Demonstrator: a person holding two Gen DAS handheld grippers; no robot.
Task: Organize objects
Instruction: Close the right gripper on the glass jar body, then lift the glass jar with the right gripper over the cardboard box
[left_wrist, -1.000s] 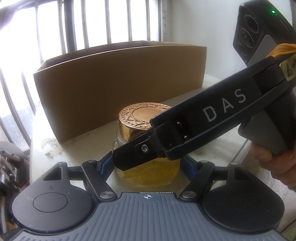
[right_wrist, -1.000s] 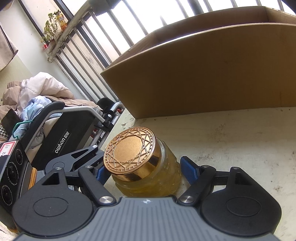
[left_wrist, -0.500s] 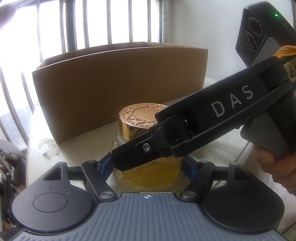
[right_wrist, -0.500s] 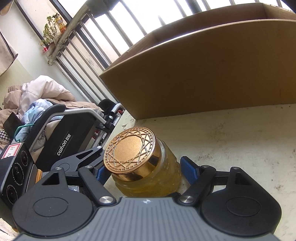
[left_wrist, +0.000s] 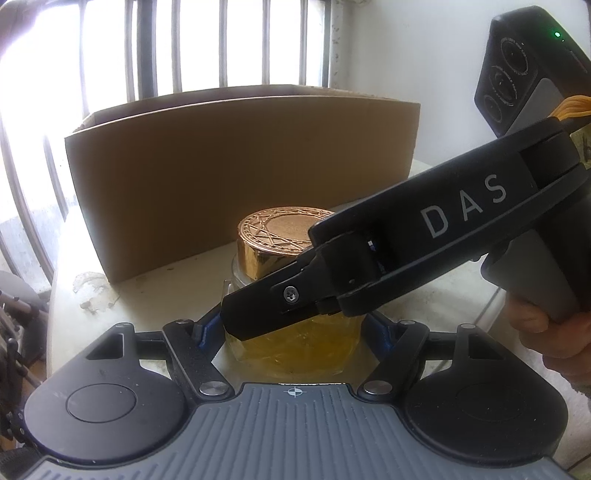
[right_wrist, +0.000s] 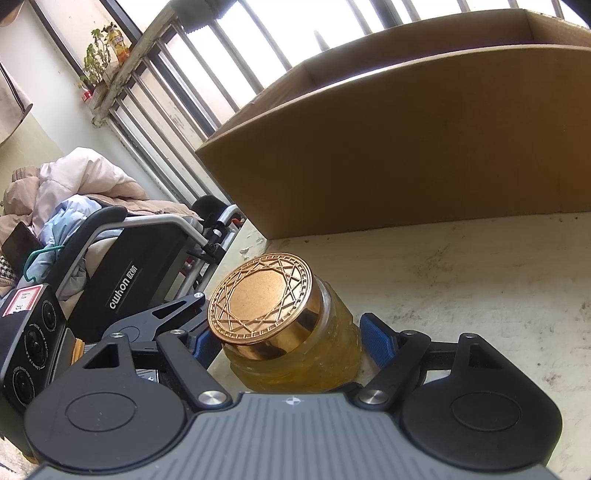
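Observation:
A glass jar of yellow contents with a copper patterned lid stands on the white table. It also shows in the right wrist view. My left gripper has its blue pads on both sides of the jar's body. My right gripper comes in from the right and also closes on the jar; its black body crosses in front of the jar in the left wrist view. A large open cardboard box stands just behind the jar, also visible in the right wrist view.
The white table is stained and its left edge lies close to the jar. Window bars run behind the box. A wheelchair with piled clothes stands beyond the table's left edge.
Both grippers stay on the jar. The view has shifted slightly, with the box sitting a little lower and farther right in the left wrist view; the jar seems slightly raised.

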